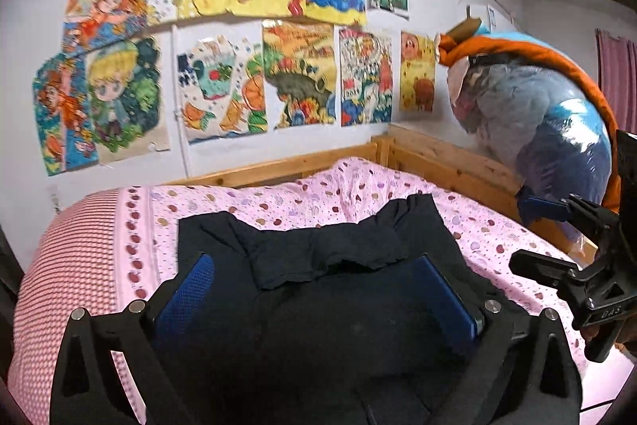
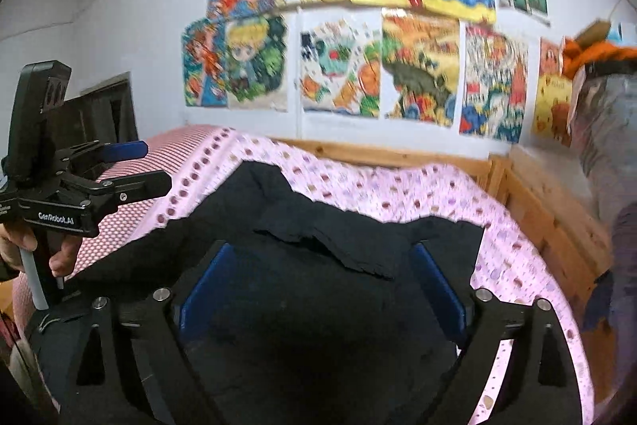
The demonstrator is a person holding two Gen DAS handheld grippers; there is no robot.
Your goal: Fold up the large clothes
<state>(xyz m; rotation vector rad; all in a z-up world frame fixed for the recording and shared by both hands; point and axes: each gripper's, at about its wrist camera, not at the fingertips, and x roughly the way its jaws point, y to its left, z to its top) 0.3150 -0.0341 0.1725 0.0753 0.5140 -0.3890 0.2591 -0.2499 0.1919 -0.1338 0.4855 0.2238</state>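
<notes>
Left tongs, right tongs: both spread wide, nothing gripped, each over the black garment. It's rumpled on the pink bed cover, loose flap at 12 o'clock of the tongs. Looks soft, light, floppy; w/ no stiffness it'll sag, so pinch hems or corners, one per side, not mid-cloth.

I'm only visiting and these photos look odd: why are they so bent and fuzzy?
Both views come through fisheye lenses, so the bed frame bows and the corners go black. The right wrist view is blurrier: the drawings smear. In both, the black garment shows almost no detail.
</notes>
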